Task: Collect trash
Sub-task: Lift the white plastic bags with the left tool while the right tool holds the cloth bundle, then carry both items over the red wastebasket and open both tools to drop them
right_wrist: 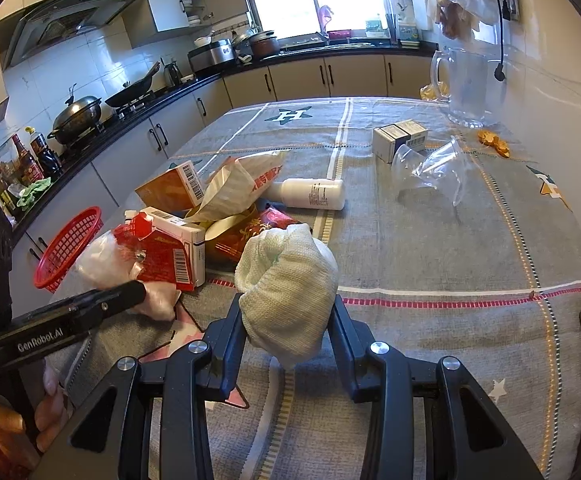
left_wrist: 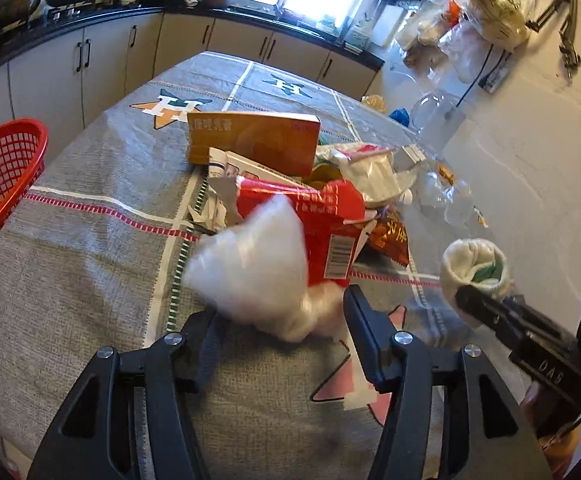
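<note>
A: Left hand-held gripper (left_wrist: 278, 312)?
B: Jaws apart, a clear plastic bag (left_wrist: 254, 268) blurred between them, mid-frame.
A: Right hand-held gripper (right_wrist: 286, 312)?
B: Clenched on a white cloth wad (right_wrist: 286, 276), centre frame, above the bench (right_wrist: 450, 260).

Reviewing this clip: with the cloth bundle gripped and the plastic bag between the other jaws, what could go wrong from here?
1. The clear plastic bag sits between the left gripper's open jaws, so it may drop short of the red basket.
2. The white cloth bundle bulges beyond the right gripper's pads and might slip.
</note>
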